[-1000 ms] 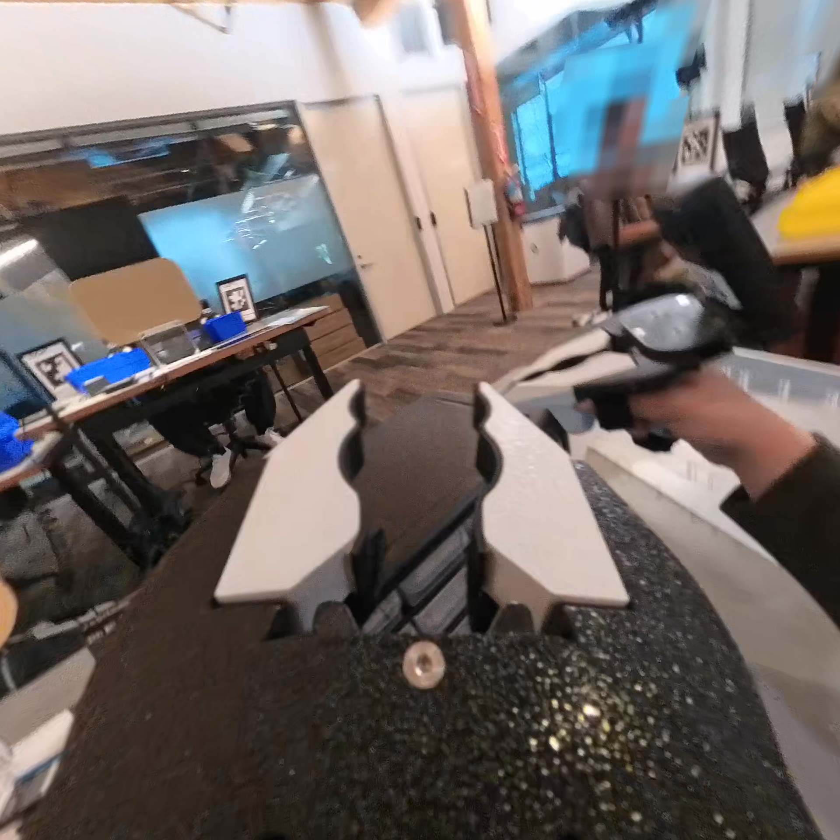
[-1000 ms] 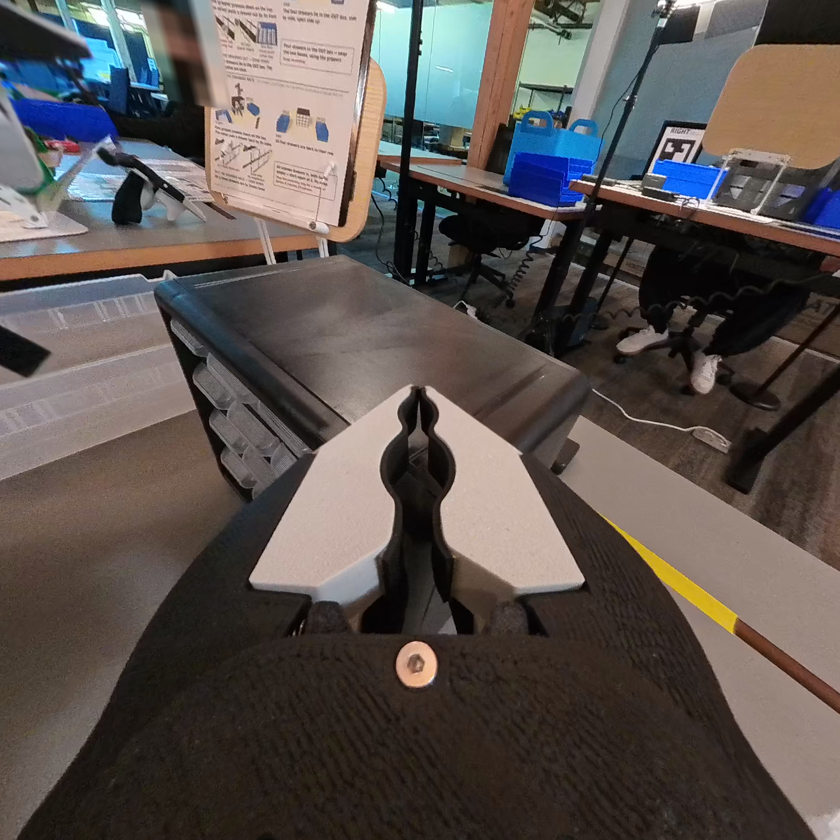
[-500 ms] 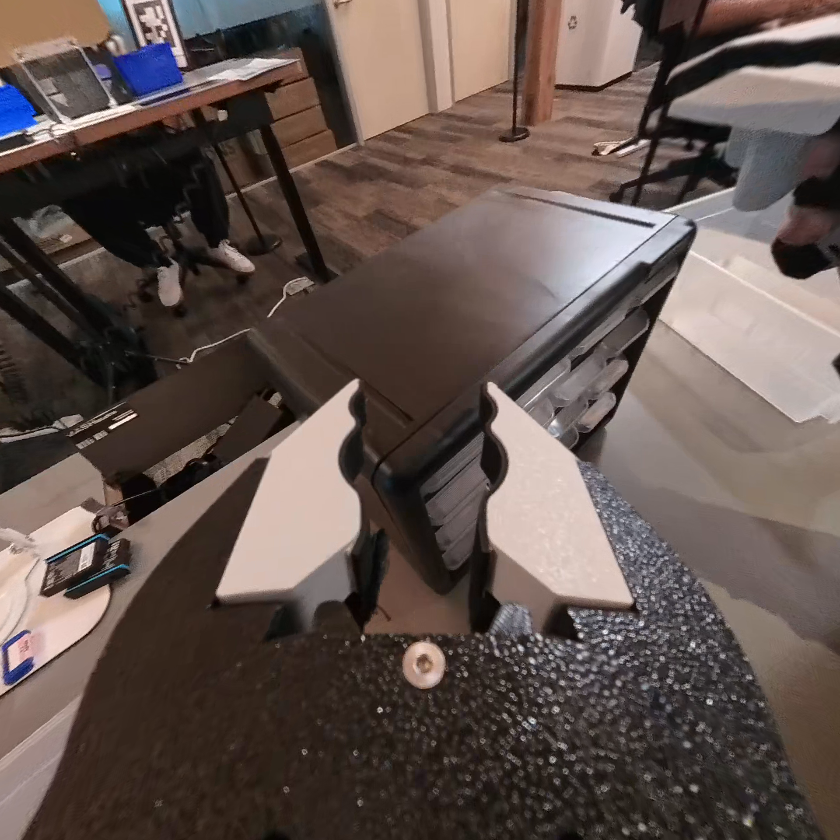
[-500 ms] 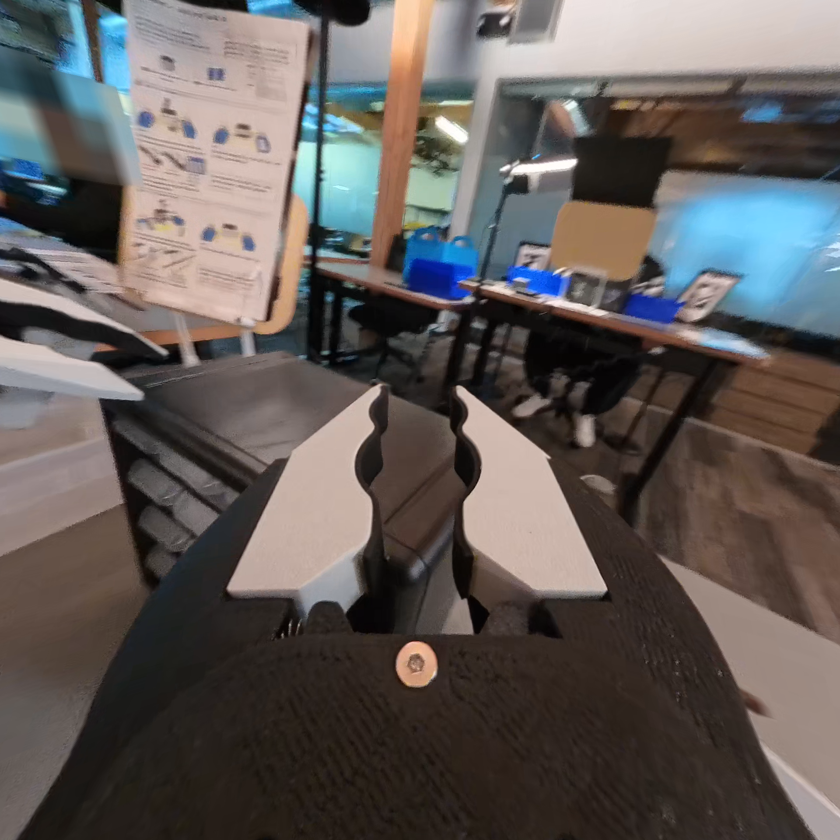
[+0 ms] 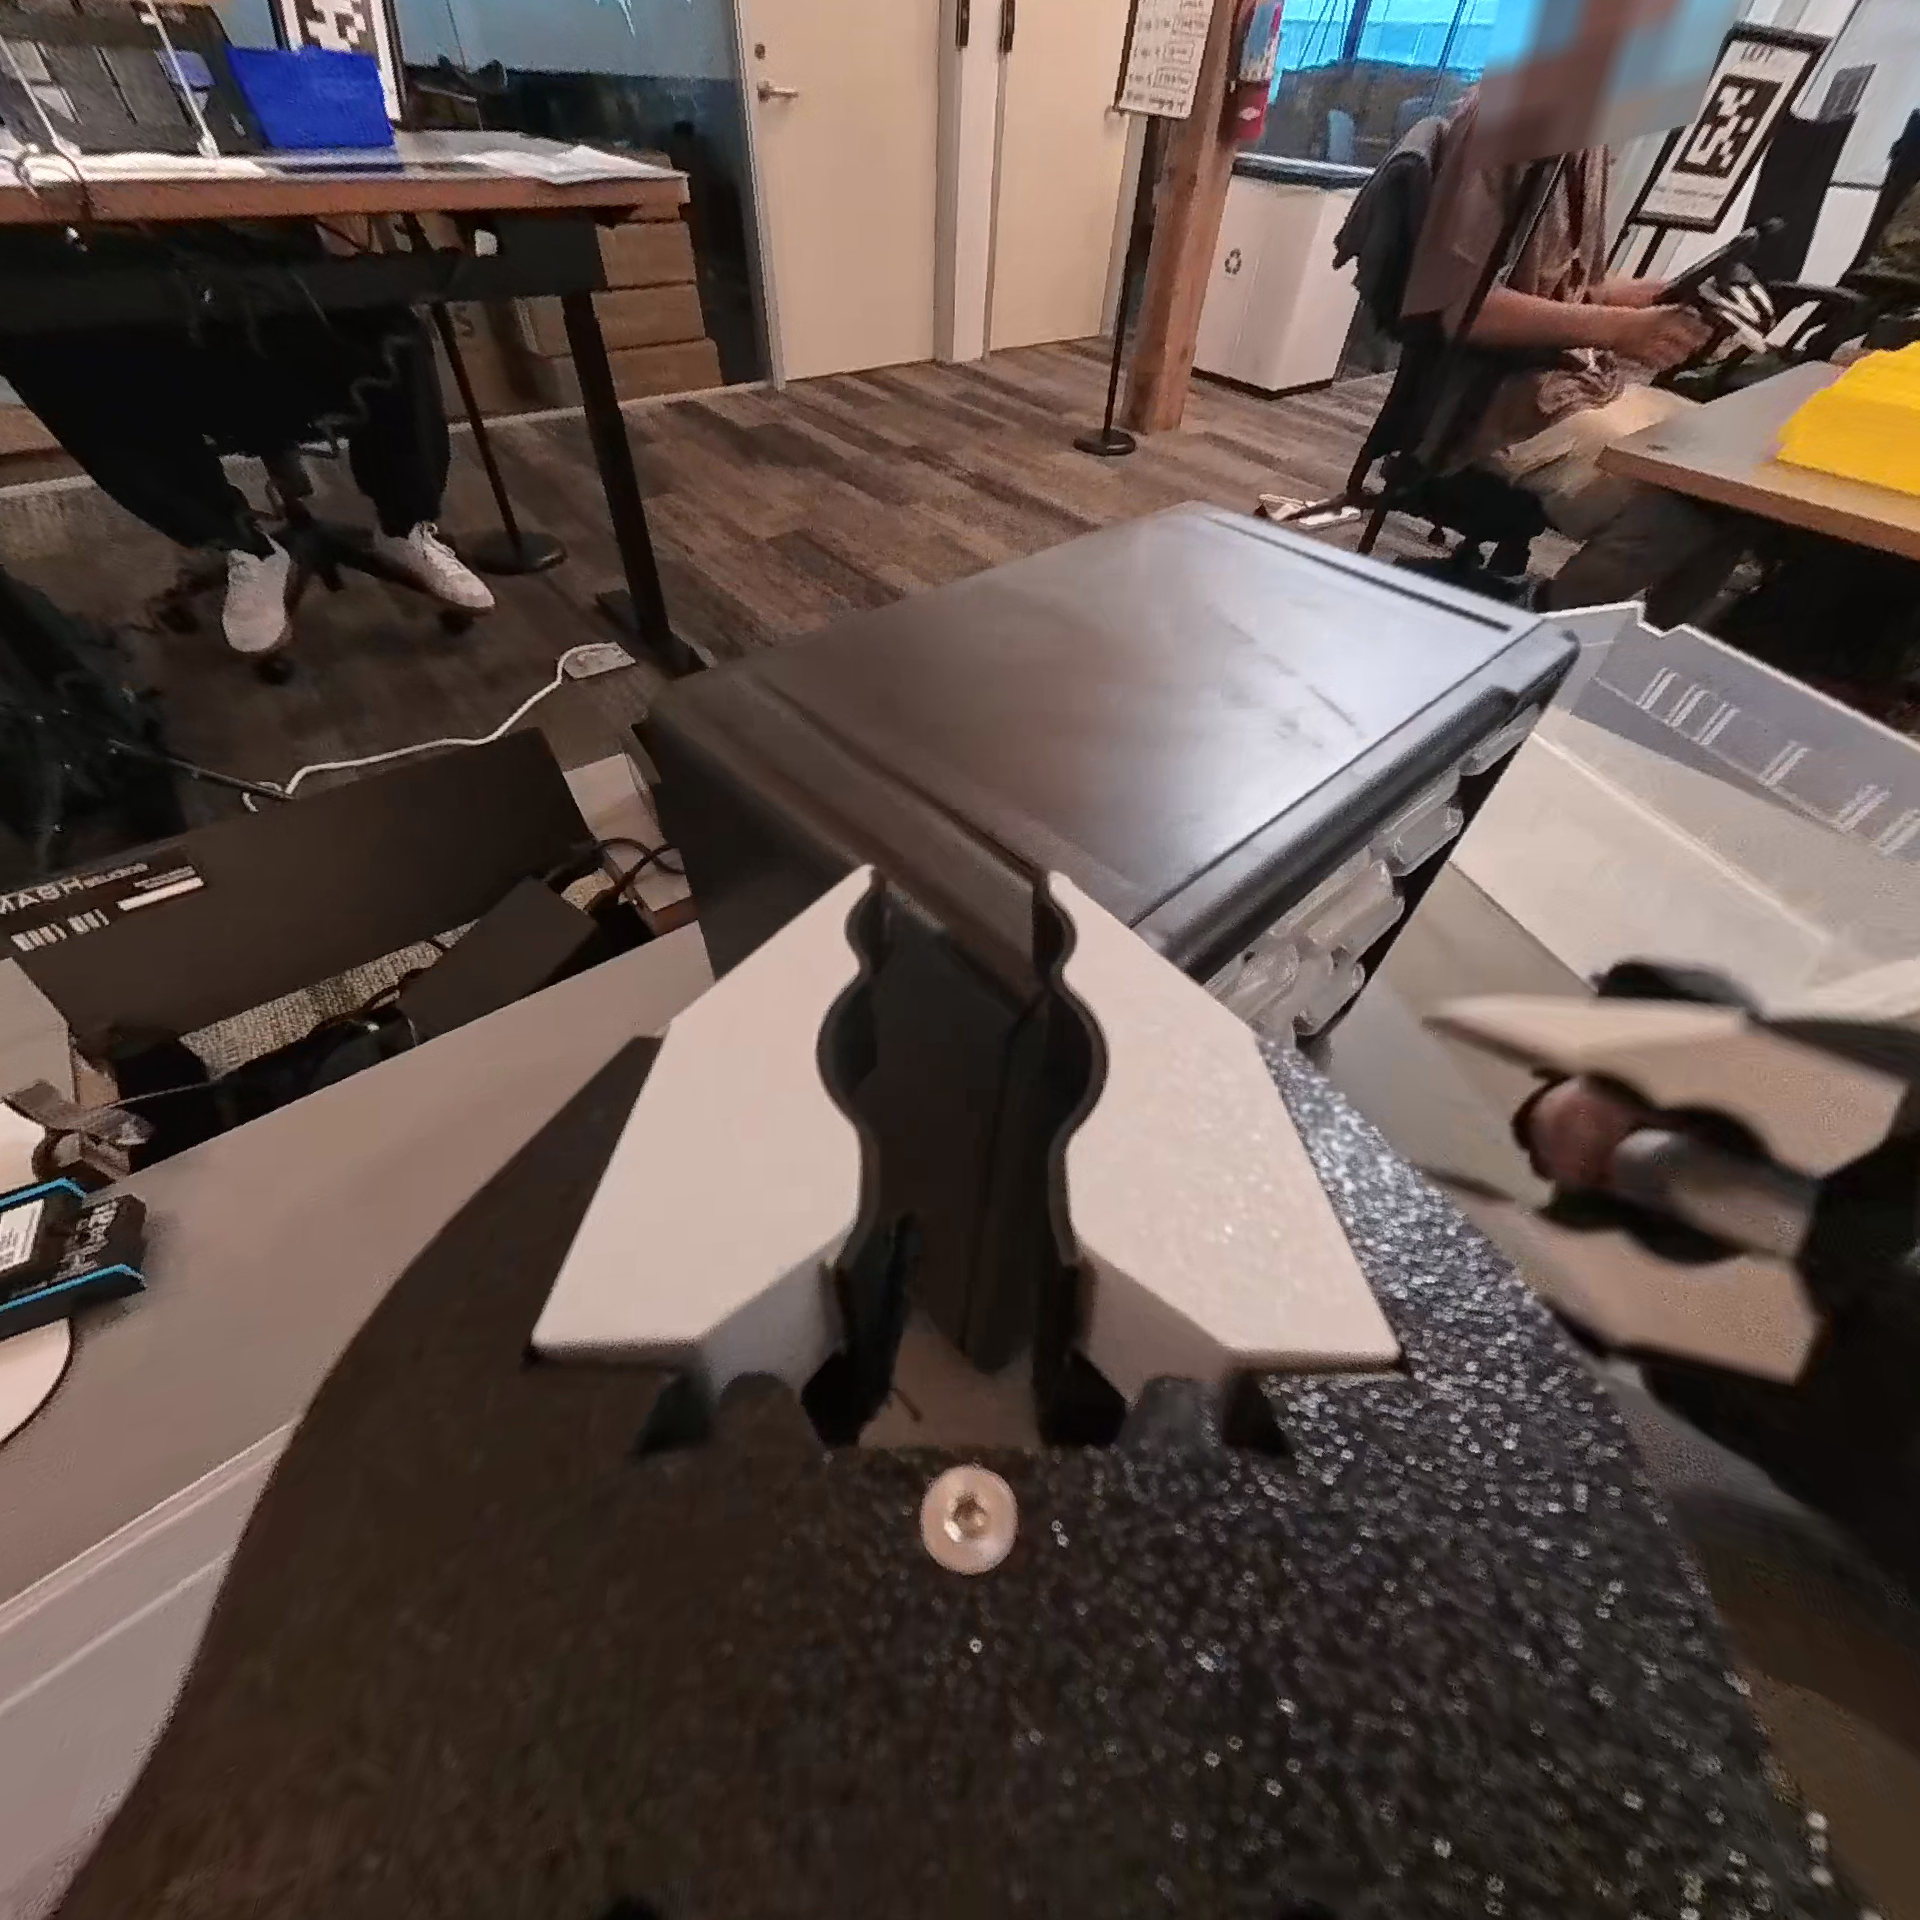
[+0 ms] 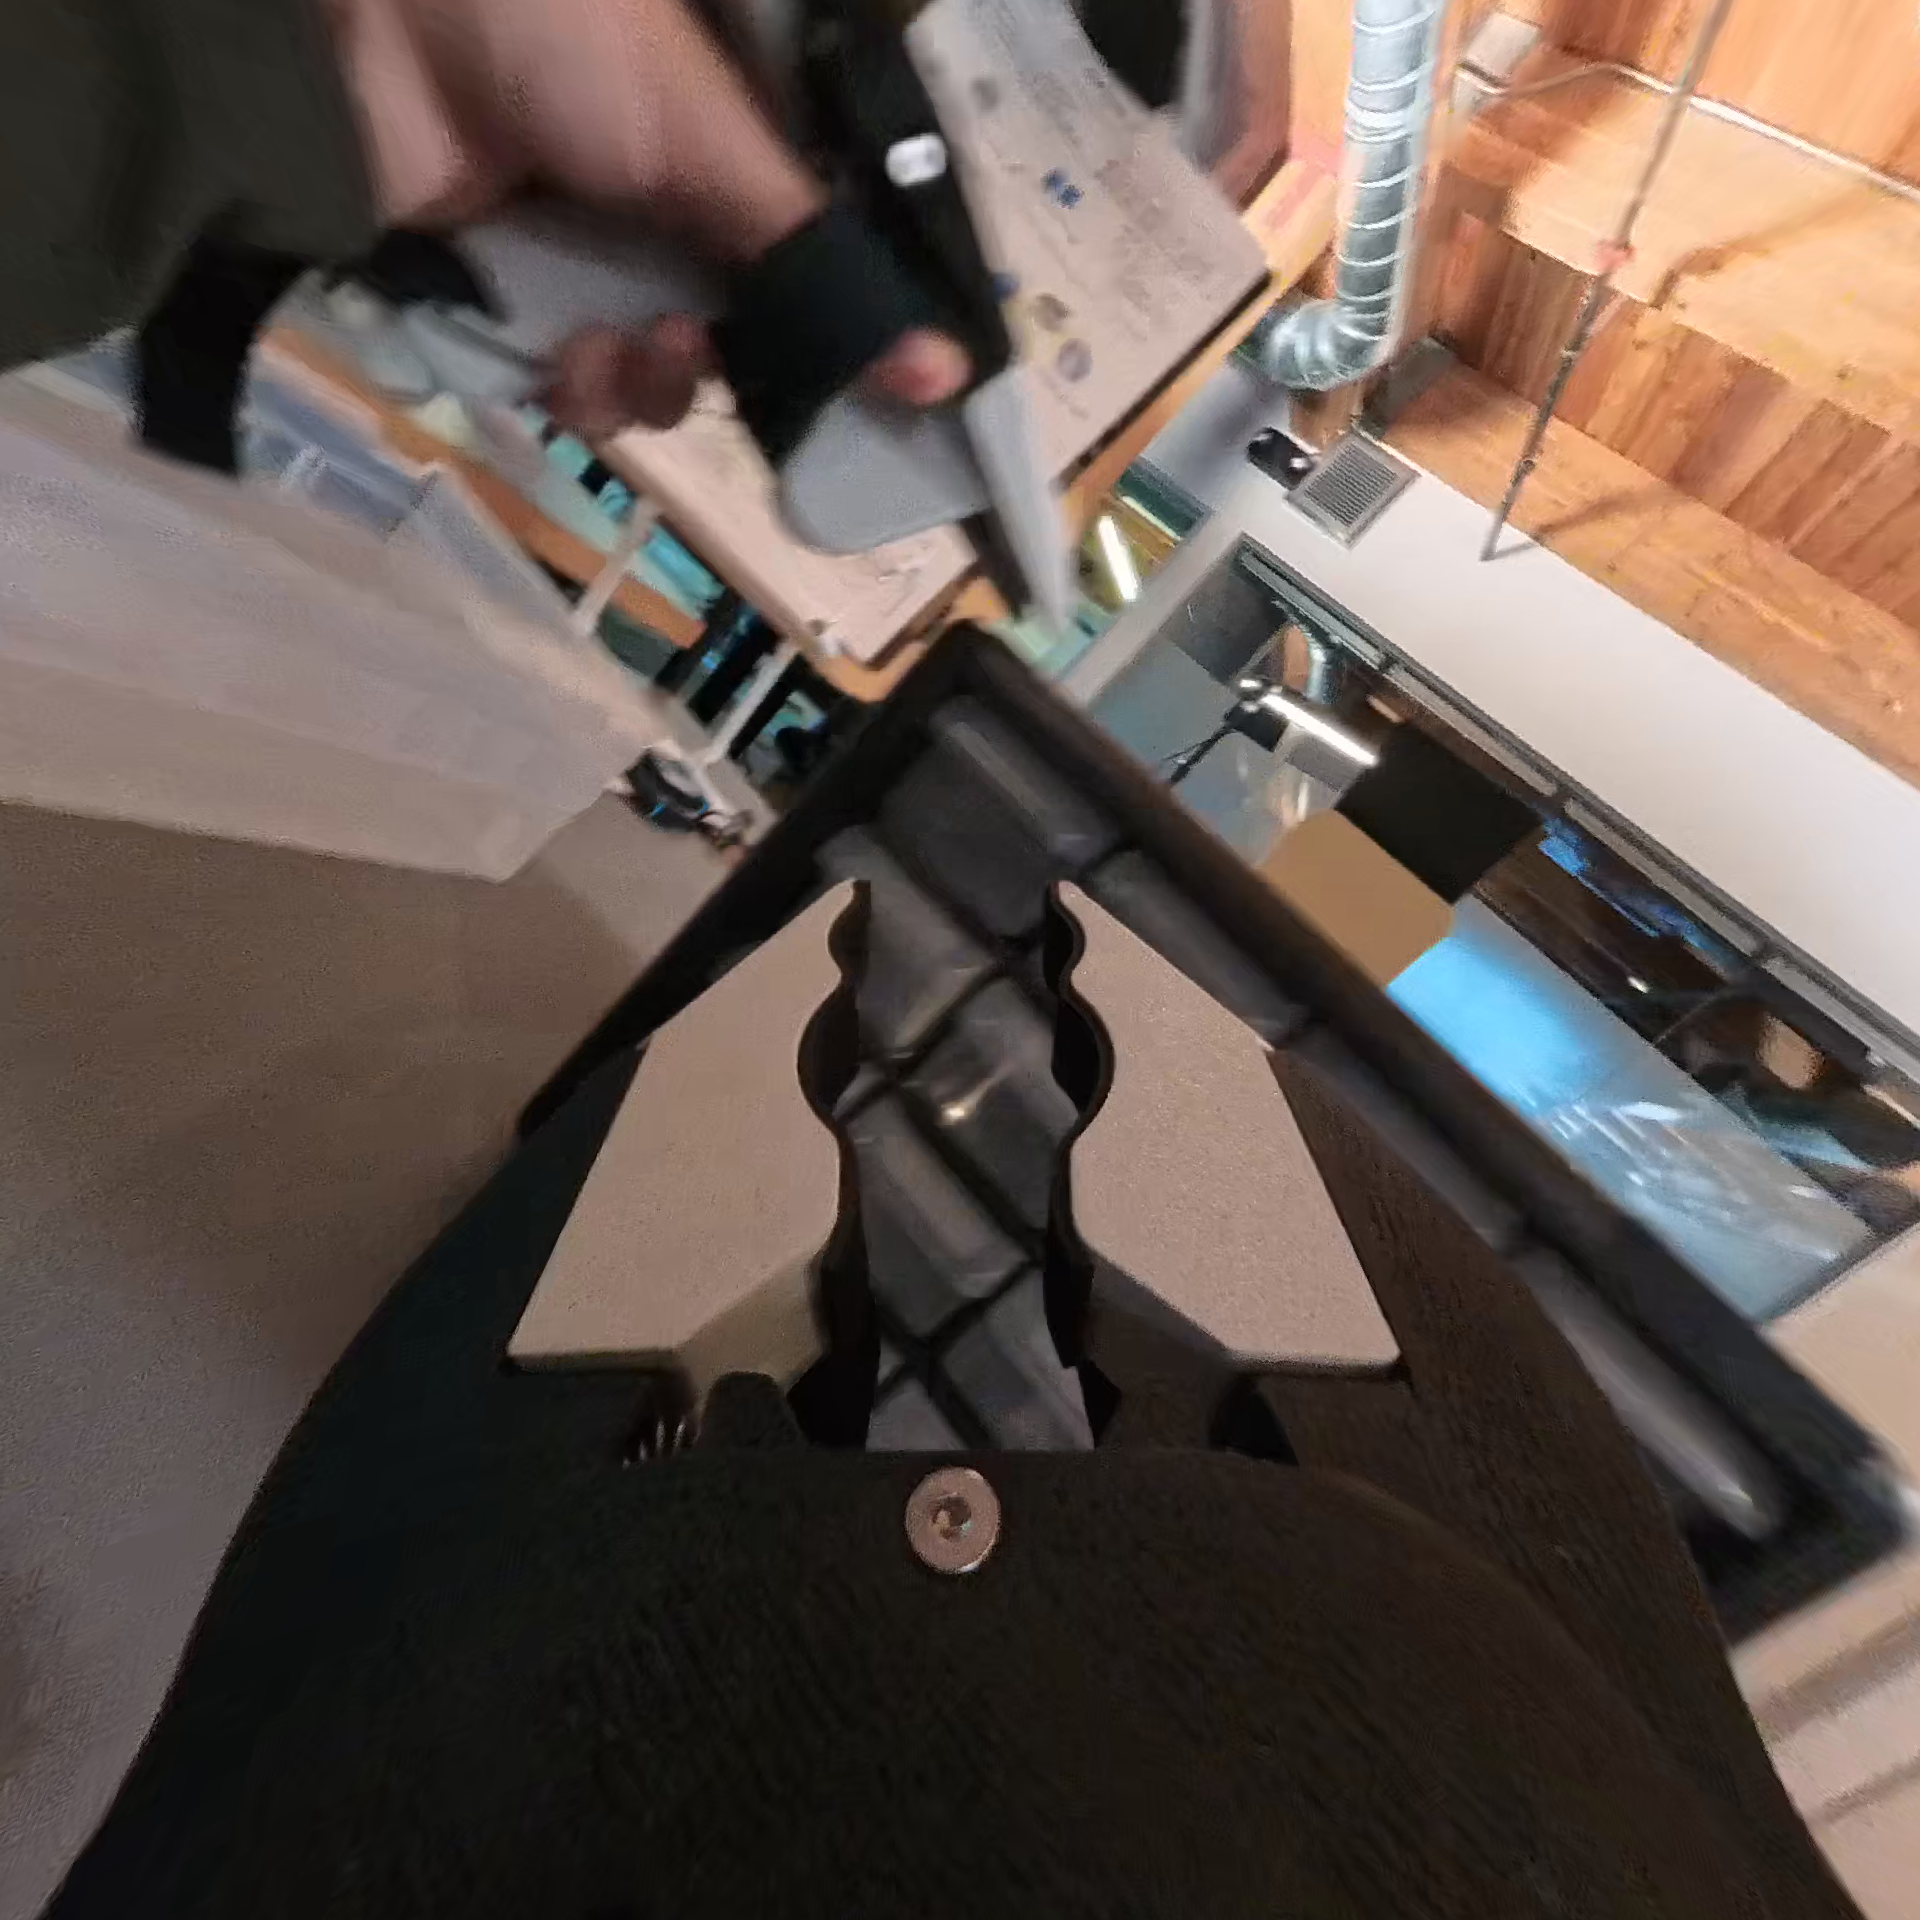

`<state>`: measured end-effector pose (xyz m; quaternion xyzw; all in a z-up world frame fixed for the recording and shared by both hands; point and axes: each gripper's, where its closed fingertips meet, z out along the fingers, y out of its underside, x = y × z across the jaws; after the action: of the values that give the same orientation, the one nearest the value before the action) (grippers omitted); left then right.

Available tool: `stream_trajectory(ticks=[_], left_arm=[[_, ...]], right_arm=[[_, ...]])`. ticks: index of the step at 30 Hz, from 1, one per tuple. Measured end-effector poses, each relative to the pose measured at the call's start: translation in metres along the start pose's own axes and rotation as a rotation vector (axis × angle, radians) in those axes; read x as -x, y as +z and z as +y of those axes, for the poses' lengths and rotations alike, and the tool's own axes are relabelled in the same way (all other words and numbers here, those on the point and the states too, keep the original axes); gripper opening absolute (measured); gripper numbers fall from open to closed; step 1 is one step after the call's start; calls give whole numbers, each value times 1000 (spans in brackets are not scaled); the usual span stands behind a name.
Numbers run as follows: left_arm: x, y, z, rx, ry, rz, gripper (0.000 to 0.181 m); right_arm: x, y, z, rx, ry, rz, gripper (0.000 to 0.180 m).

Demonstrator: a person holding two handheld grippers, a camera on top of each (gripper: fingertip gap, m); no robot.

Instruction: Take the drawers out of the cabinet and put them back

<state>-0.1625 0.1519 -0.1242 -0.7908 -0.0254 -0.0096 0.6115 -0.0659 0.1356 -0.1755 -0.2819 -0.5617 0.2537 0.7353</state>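
A black cabinet (image 5: 1143, 707) with several clear drawers (image 5: 1340, 925) stands on the grey table. In the left wrist view my left gripper (image 5: 961, 883) is partly open, and the cabinet's near top corner shows in the gap. I cannot tell whether the fingers touch it. My right gripper (image 5: 1455, 1101) comes in from the right, level with the drawer fronts. The right wrist view is tilted and blurred. There my right gripper (image 6: 956, 894) is open right in front of the drawers (image 6: 966, 1122), under the cabinet's black frame (image 6: 1351, 1029). The left gripper (image 6: 1023, 540) and a hand show above.
A clear plastic bin (image 5: 1714, 748) stands behind the cabinet on the right. A small black and blue device (image 5: 62, 1247) lies on the table (image 5: 260, 1299) at the left. Beyond the table edge are desks, seated people and a yellow stack (image 5: 1860, 416).
My left gripper has come down onto the cabinet's near corner and its jaws have narrowed. My right gripper opened from shut, then swung round, tilted, to face the drawer fronts.
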Motion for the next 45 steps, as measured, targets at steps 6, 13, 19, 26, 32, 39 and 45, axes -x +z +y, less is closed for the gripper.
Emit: stream_trajectory(ticks=[6,13,19,26,32,39,45], left_arm=[[-1,5,9,41,-14,29,36],[-7,8,9,42,-5,52,31],[-6,12,9,47,18,22,30],[-9,11,9,78,66,-28,25],[-11,17,7,87,118,-67,10],[-10,19,7,80,118,-68,7],[-10,19,7,72,102,-47,8]], right_arm=[[57,22,46,166,-315,-84,28],[59,39,58,165,-521,-52,30],[61,43,61,138,-654,-54,25],[61,44,64,136,-712,-54,14],[59,47,66,154,-724,-41,12],[62,34,58,157,-739,-52,7],[74,7,45,135,-704,-92,6]])
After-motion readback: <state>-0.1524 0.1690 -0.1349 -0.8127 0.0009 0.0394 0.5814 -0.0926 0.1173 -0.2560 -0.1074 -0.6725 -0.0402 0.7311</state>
